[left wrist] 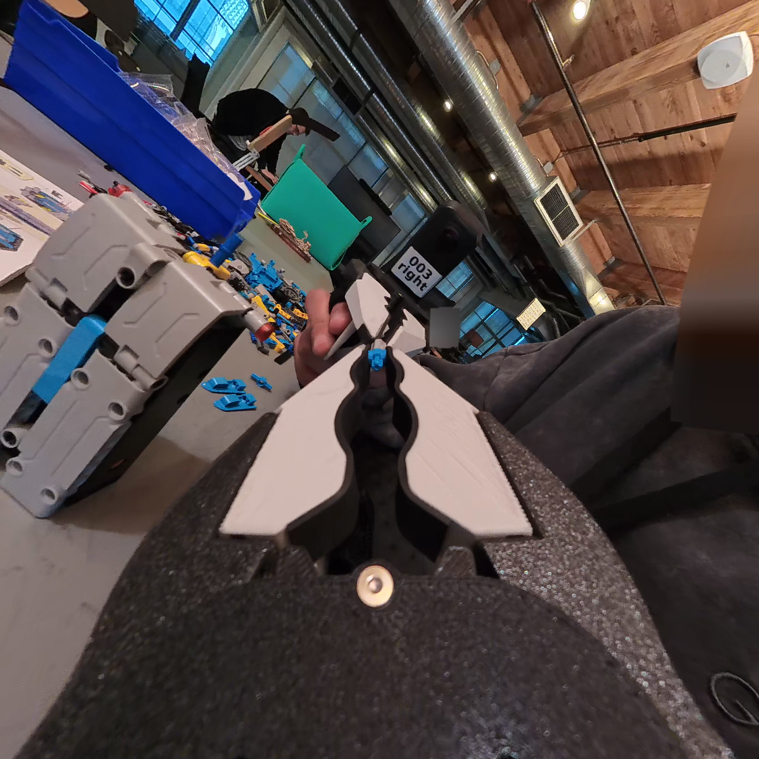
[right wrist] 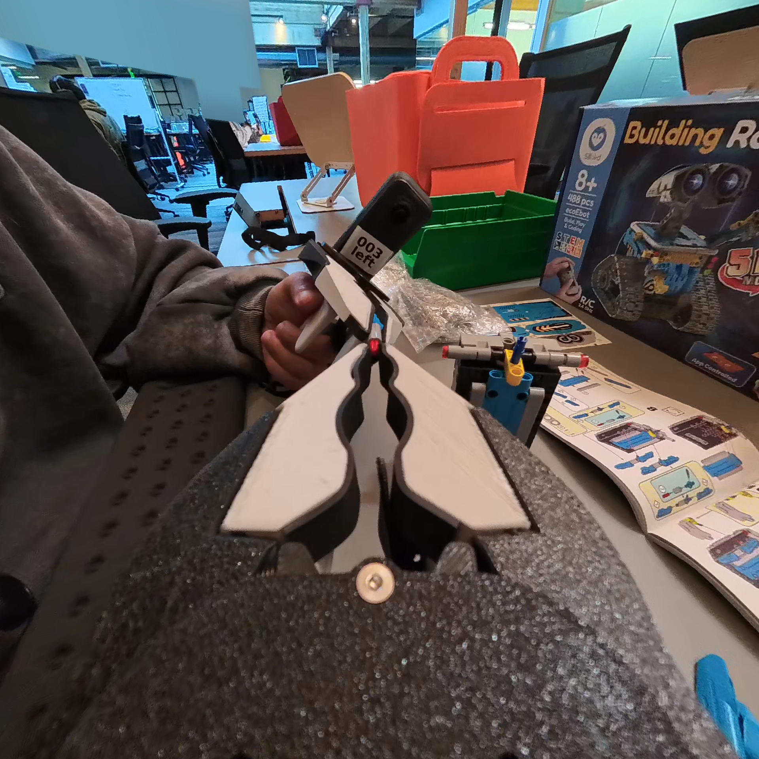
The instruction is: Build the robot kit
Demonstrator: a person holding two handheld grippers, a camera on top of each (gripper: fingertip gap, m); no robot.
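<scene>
My left gripper point(left wrist: 376, 356) is shut on a small blue connector piece point(left wrist: 376, 359), pinched at the fingertips and held in the air. My right gripper point(right wrist: 373, 349) is shut on a small red-tipped piece point(right wrist: 373, 346). The two grippers point at each other, tip to tip, and the two pieces nearly touch. The right gripper also shows in the left wrist view point(left wrist: 384, 328), held by a hand point(left wrist: 318, 328). The left gripper shows in the right wrist view point(right wrist: 376, 324), held by a hand point(right wrist: 287, 328). A grey and blue brick-built assembly point(left wrist: 102, 328) point(right wrist: 505, 369) stands on the table beside them.
A pile of loose blue and yellow pieces point(left wrist: 267, 295) and two blue parts point(left wrist: 230, 394) lie on the table. A blue bin point(left wrist: 123, 123) and green tray point(left wrist: 312, 213) stand behind. An open instruction booklet point(right wrist: 657, 464), kit box point(right wrist: 657, 226), green bin point(right wrist: 472, 242), orange bag point(right wrist: 443, 123) and plastic bag point(right wrist: 435, 312) are nearby. My left and right fingertips are right by each other.
</scene>
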